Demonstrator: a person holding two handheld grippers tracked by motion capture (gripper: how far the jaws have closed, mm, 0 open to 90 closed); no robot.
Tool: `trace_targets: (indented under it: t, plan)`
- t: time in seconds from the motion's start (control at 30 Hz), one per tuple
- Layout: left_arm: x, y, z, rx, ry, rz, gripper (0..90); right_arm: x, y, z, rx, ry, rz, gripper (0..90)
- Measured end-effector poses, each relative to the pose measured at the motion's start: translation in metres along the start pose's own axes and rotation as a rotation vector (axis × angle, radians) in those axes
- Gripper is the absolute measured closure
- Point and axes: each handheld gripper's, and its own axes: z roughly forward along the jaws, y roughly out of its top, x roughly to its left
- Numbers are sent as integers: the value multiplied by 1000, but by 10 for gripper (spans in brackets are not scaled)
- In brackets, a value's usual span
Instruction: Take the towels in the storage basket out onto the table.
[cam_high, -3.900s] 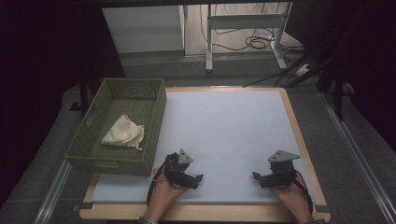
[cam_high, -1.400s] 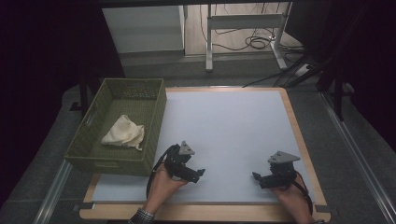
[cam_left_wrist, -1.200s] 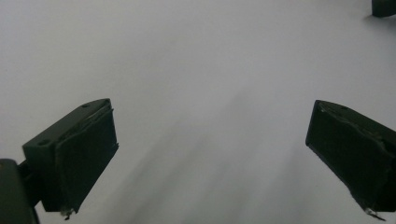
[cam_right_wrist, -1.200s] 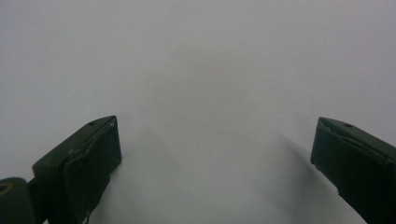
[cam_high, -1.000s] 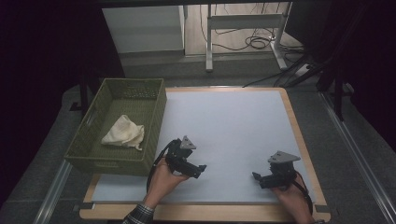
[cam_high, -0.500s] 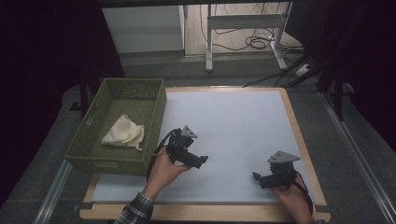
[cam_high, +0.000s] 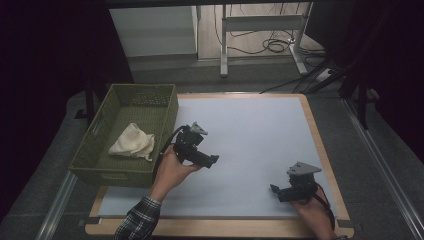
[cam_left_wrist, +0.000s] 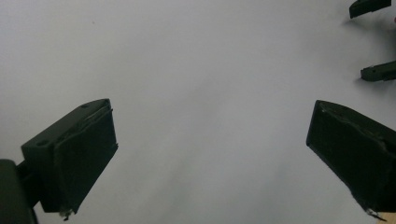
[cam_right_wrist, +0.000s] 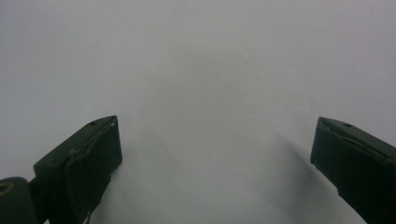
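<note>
My left gripper (cam_high: 214, 160) is held above the white table mat (cam_high: 260, 130), just right of the green basket (cam_high: 169, 116), its jaws pointing right. In the left gripper view the left gripper (cam_left_wrist: 210, 154) is open with bare mat between its jaws. My right gripper (cam_high: 274, 189) rests near the front right of the mat, its jaws pointing left. In the right gripper view the right gripper (cam_right_wrist: 215, 163) is open and holds nothing. A crumpled cream cloth (cam_high: 132, 142) lies inside the basket.
The right gripper's two jaw tips (cam_left_wrist: 376, 70) appear at the top right of the left gripper view. The mat has a wooden border (cam_high: 320, 145). Beyond the table stand a white cabinet (cam_high: 155, 30) and a desk frame with cables (cam_high: 265, 30).
My left gripper has lifted from the front edge and moved away from the person, ending beside the basket's right wall. The right gripper has stayed put.
</note>
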Motion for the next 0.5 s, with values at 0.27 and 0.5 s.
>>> trace_targets:
  t: [0.27,0.5]
  plan:
    - [17,10,-14,-8,2,-18,19,0,0,0,-2,0,0,22]
    - [32,16,-22,-8,-4,-25,20,0,0,0,-3,-1,0,22]
